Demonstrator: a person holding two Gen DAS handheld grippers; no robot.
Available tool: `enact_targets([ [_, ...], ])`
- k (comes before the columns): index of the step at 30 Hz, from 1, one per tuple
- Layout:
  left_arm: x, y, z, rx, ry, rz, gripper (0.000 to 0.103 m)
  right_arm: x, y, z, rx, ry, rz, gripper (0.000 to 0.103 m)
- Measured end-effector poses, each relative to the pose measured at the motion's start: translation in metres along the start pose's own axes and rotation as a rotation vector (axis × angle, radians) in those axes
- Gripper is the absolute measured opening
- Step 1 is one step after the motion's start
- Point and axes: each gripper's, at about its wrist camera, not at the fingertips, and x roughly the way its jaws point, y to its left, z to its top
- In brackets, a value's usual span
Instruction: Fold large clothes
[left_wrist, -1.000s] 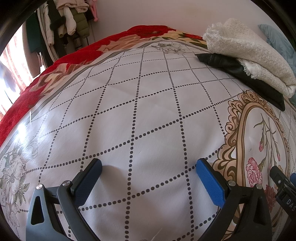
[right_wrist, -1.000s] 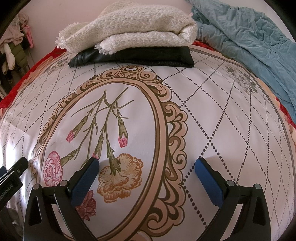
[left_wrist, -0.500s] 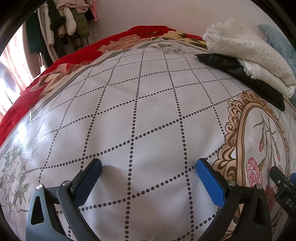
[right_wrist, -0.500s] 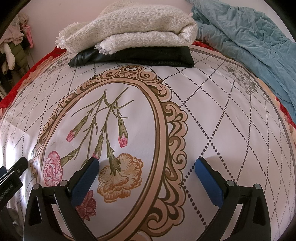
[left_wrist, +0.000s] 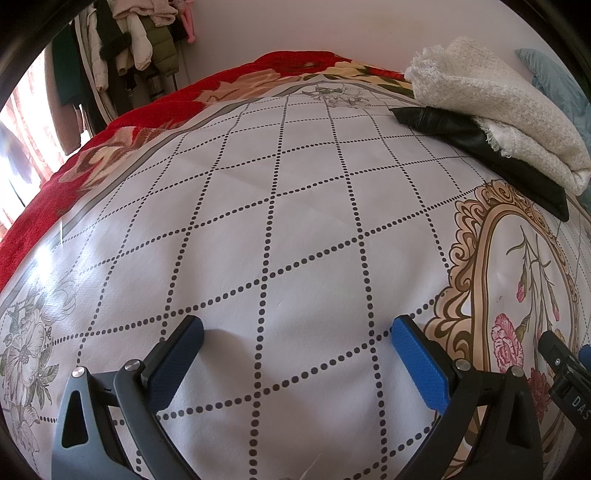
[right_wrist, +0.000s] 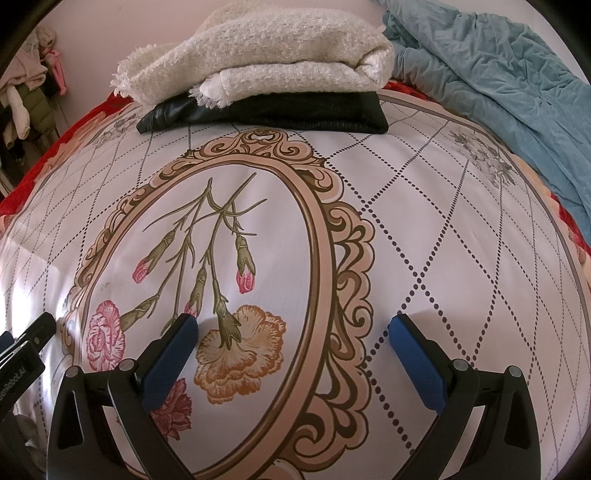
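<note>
Both grippers hung empty over the bed, with the clothes lying beyond them.

The left gripper (left_wrist: 295, 341) and the right gripper (right_wrist: 293, 332) were both released, jaws spread wide, nothing between the blue pads (right_wrist: 170, 360), above the white printed bedsheet with dotted diamonds (left_wrist: 295, 206). Far ahead of the right gripper, a folded cream woolly knit garment (right_wrist: 280, 55) rested on a flat folded black leather-like garment (right_wrist: 280, 110); I judge this pile was stacked at the far edge to keep the middle as working space. Ahead and to the right of the right gripper, a crumpled blue velvety garment (right_wrist: 498, 74) lay unfolded, probably the next piece to fold.
</note>
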Motion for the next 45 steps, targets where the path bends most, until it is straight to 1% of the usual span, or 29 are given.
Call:
enact_targets([
  [27,0.0000,-0.0002,-0.0001,0.000,0.000,0.000,0.103,0.0012,0.0019,0.0027,-0.002,0.011,0.002,0.103],
  [45,0.0001,-0.0001,-0.0002,0.000,0.000,0.000,0.103,0.0016,0.0027,0.0026,-0.002,0.003,0.005,0.103],
])
